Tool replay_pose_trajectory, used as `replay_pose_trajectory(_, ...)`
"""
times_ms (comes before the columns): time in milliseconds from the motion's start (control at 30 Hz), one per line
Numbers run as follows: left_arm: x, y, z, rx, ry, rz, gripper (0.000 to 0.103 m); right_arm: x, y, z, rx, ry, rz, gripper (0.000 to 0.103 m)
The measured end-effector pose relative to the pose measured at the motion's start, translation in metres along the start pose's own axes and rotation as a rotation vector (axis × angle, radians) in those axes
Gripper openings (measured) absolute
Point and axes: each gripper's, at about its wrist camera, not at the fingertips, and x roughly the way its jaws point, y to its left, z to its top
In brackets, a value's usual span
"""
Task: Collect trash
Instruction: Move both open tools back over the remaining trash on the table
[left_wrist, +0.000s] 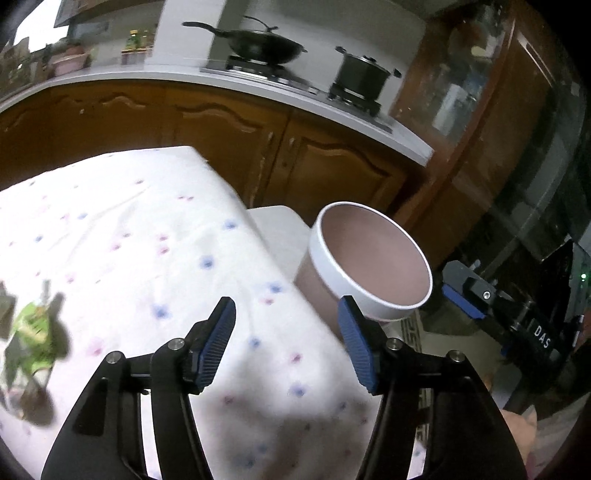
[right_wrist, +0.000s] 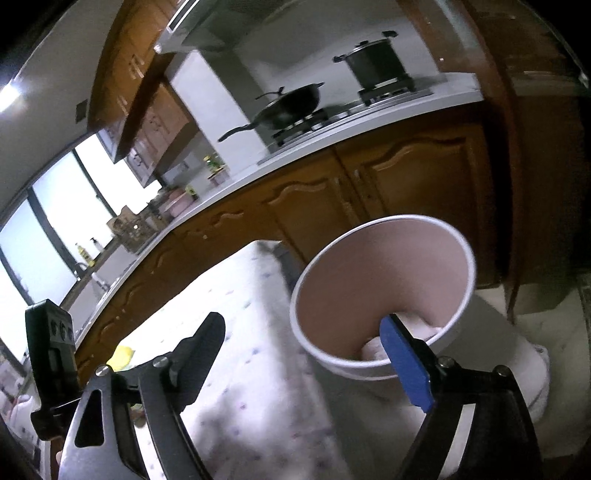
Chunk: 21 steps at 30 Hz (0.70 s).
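Observation:
A pink bin with a white rim (left_wrist: 373, 308) stands just past the right edge of the table (left_wrist: 129, 221). My left gripper (left_wrist: 286, 301) hangs open over the floral cloth, with nothing between its blue pads; its right finger is close to the bin's rim. A green wrapper (left_wrist: 35, 332) lies on the cloth at the far left. In the right wrist view my right gripper (right_wrist: 302, 319) is wide open and empty, its blue-padded finger over the bin's (right_wrist: 332, 363) near rim. Crumpled white paper (right_wrist: 371, 349) lies inside the bin. A small yellow item (right_wrist: 123, 355) sits on the table (right_wrist: 240, 332).
Behind the table runs a white counter (left_wrist: 258, 88) on brown wooden cabinets (left_wrist: 332, 166), with a wok (left_wrist: 266, 44) and a lidded pot (left_wrist: 360, 72) on the hob. A white surface (left_wrist: 277, 229) lies beside the bin. A dark glass-fronted cupboard (left_wrist: 480, 110) stands at right.

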Motion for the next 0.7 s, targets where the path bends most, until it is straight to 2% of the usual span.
replay_pose_trajectory(700, -0.084, 0.095, -0.047, -0.150, -0.081, 0.135, 0.060, 0.032, 0.088, -0.050, -0.099, 0.139, 0.129, 0.088)
